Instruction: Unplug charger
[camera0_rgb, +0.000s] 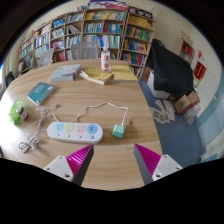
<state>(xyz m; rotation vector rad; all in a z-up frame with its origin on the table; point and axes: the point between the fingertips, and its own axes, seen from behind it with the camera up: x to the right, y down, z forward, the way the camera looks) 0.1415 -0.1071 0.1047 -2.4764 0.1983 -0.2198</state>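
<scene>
A white power strip (74, 130) lies flat on the round wooden table (120, 100), just ahead of my left finger. A small teal charger (118, 130) sits at the strip's right end, seemingly plugged in, just ahead of the gap between my fingers. A thin white cable (38, 128) runs from the strip toward the left and coils there. My gripper (112, 160) is open and empty, its pink pads wide apart over the bare tabletop, a short way back from the charger.
On the table lie a green toy (17, 111), a teal book (41, 92), a grey book (66, 72), a yellow book (98, 77) and a bottle (105, 60). Bookshelves (95, 28) stand behind. A dark chair (170, 66) and clutter on the floor are to the right.
</scene>
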